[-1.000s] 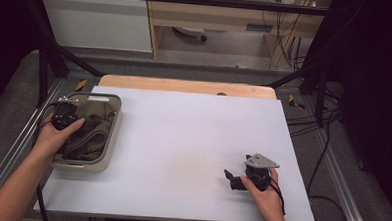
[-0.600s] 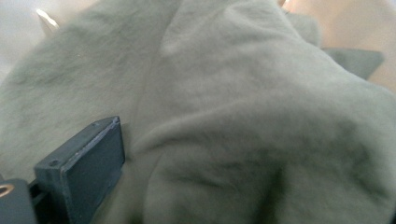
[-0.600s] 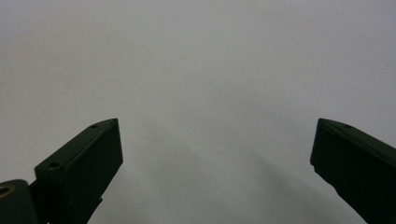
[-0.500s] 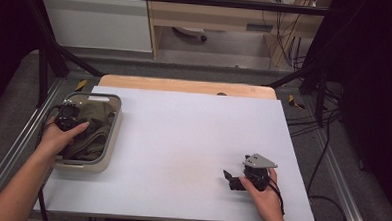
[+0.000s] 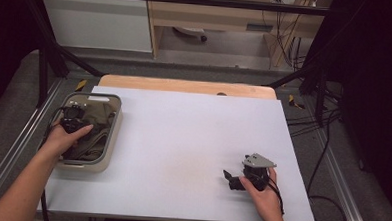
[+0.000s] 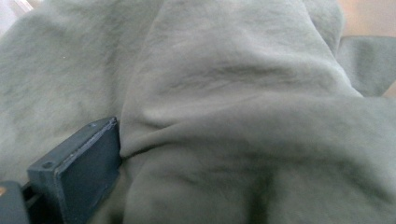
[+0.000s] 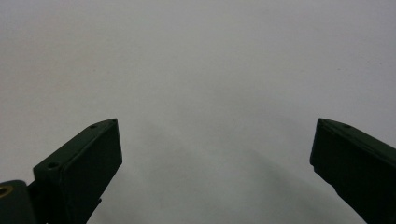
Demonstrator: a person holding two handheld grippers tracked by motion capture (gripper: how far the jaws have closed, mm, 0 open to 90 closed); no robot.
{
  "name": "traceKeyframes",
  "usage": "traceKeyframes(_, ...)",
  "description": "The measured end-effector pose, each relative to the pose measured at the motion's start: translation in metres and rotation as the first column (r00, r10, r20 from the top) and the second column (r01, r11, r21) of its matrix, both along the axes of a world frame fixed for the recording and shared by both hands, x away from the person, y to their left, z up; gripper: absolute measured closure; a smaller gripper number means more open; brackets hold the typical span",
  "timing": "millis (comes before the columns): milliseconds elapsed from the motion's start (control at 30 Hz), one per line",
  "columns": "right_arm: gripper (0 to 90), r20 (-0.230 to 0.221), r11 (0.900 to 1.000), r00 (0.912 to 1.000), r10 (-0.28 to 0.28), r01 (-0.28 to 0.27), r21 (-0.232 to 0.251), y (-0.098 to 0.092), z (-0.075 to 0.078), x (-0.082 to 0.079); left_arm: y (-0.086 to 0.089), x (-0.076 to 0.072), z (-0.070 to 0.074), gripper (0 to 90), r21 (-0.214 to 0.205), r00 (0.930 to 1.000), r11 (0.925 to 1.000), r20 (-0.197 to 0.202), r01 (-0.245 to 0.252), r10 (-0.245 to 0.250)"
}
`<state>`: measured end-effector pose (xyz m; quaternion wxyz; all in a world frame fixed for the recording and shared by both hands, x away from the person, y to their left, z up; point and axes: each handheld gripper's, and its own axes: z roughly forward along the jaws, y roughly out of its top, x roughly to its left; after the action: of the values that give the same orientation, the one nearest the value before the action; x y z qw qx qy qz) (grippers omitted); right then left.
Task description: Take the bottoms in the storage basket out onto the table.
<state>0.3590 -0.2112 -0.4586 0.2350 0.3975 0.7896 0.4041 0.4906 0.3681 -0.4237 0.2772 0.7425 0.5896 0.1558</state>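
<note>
The left gripper (image 5: 73,119) is pushed down into a crumpled olive-grey cloth (image 6: 243,116) that lies inside a shallow grey plastic bin with rounded corners (image 5: 112,137). In the left gripper view 1 black jaw shows at the lower left with a fold of the cloth pressed against its inner face, while the other jaw is buried under fabric, so I cannot tell whether the jaws are apart or closed on the fold. The right gripper (image 5: 233,180) rests low on the pale white table sheet (image 5: 182,140) toward the near right corner; its 2 jaws stand wide apart with bare sheet between them. As a judgement, the work is at its very start: the cloth is entirely in the bin, bunched rather than spread, and nothing has been brought out onto the sheet, so a grasp, a lift over the rim and any laying out or folding all remain. The bin sits at the left edge of the sheet, its outer wall near the metal rail of the frame (image 5: 17,147), so room on that side is tight. The bin's inner rim is the 1 edge to clear, and beyond it the middle of the sheet lies open right across to the right gripper.
</note>
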Motion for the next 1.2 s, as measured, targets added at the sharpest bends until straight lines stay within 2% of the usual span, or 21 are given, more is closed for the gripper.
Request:
traceKeyframes(233,2.9,0.004,0.9998,1.0000,0.001,-0.001,0.018,0.001,0.001,-0.001,-0.004,0.004,0.000,3.2,0.035,0.9995,0.9993,-0.031,-0.012,0.013)
traceKeyframes(267,2.8,0.009,0.9998,1.0000,0.001,-0.001,0.019,0.003,0.002,-0.001,-0.005,0.004,0.001,12.0,0.044,0.9990,0.9988,-0.038,-0.021,0.022)
traceKeyframes(300,2.8,0.009,0.9998,1.0000,0.001,-0.001,0.019,0.003,0.002,-0.001,-0.007,0.004,0.004,12.0,0.062,0.9983,0.9975,-0.044,-0.034,0.037)
traceKeyframes(333,2.9,0.010,0.9997,0.9999,0.007,-0.007,0.025,0.004,0.002,0.000,-0.010,0.006,0.008,25.6,0.094,0.9977,0.9951,-0.057,-0.031,0.036)
traceKeyframes(433,3.0,0.009,0.9997,0.9999,0.009,-0.009,0.024,0.005,0.002,0.000,-0.014,0.007,0.010,40.9,0.109,0.9977,0.9939,-0.062,-0.020,0.027)
traceKeyframes(467,3.0,0.008,0.9996,0.9999,0.010,-0.010,0.025,0.005,0.002,-0.001,-0.014,0.008,0.011,40.9,0.110,0.9980,0.9939,-0.061,-0.011,0.018)
traceKeyframes(500,3.0,0.013,0.9996,0.9998,0.013,-0.014,0.025,0.004,0.003,-0.001,-0.016,0.006,0.013,53.3,0.088,0.9987,0.9961,-0.050,-0.010,0.014)
traceKeyframes(567,3.0,0.014,0.9995,0.9998,0.016,-0.016,0.028,0.004,0.003,-0.002,-0.016,0.005,0.015,65.3,0.063,0.9991,0.9980,-0.041,-0.010,0.013)
traceKeyframes(733,2.9,0.016,0.9993,0.9996,0.022,-0.022,0.030,0.005,0.003,-0.002,-0.009,-0.004,0.029,72.9,0.008,0.9996,1.0000,0.027,-0.001,0.001)
traceKeyframes(767,2.9,0.017,0.9993,0.9997,0.020,-0.021,0.031,0.005,0.004,-0.002,-0.007,-0.006,0.033,73.2,-0.007,0.9987,1.0000,0.051,0.002,-0.002)
traceKeyframes(800,2.7,0.019,0.9992,0.9996,0.021,-0.022,0.034,0.005,0.004,-0.001,-0.003,-0.010,0.042,73.5,-0.056,0.9936,0.9984,0.113,0.000,0.007)
traceKeyframes(833,2.7,0.019,0.9992,0.9996,0.021,-0.022,0.034,0.005,0.004,-0.001,-0.003,-0.010,0.042,73.7,-0.056,0.9936,0.9984,0.113,0.000,0.007)
traceKeyframes(867,2.6,0.024,0.9992,0.9995,0.020,-0.021,0.033,0.005,0.004,-0.001,0.000,-0.014,0.051,73.7,-0.092,0.9871,0.9956,0.160,0.016,-0.001)
traceKeyframes(900,2.6,0.024,0.9992,0.9995,0.020,-0.021,0.033,0.005,0.004,-0.001,0.000,-0.014,0.051,73.8,-0.092,0.9871,0.9956,0.160,0.016,-0.001)
traceKeyframes(967,2.6,0.030,0.9993,0.9995,0.012,-0.013,0.036,0.004,0.004,-0.002,0.002,-0.022,0.068,74.0,-0.100,0.9736,0.9943,0.228,0.036,-0.012)
traceKeyframes(1033,2.5,0.032,0.9992,0.9994,0.011,-0.012,0.038,0.004,0.005,-0.002,0.003,-0.025,0.073,74.3,-0.104,0.9689,0.9935,0.247,0.045,-0.018)
traceKeyframes(1067,2.5,0.034,0.9991,0.9994,0.010,-0.011,0.041,0.004,0.004,-0.002,0.005,-0.031,0.085,74.3,-0.132,0.9600,0.9897,0.280,0.055,-0.016)
traceKeyframes(1100,2.5,0.034,0.9991,0.9994,0.010,-0.011,0.041,0.004,0.004,-0.002,0.005,-0.031,0.085,74.3,-0.132,0.9600,0.9897,0.280,0.055,-0.016)
traceKeyframes(1133,2.5,0.032,0.9992,0.9995,0.008,-0.010,0.038,0.004,0.004,-0.003,0.006,-0.034,0.090,74.3,-0.153,0.9539,0.9863,0.300,0.062,-0.013)
traceKeyframes(1167,2.5,0.033,0.9992,0.9994,0.010,-0.011,0.038,0.004,0.004,-0.003,0.009,-0.039,0.099,74.3,-0.199,0.9451,0.9778,0.327,0.067,0.002)
traceKeyframes(1200,2.5,0.033,0.9992,0.9994,0.010,-0.011,0.038,0.004,0.004,-0.003,0.009,-0.039,0.099,74.3,-0.199,0.9451,0.9778,0.327,0.067,0.002)
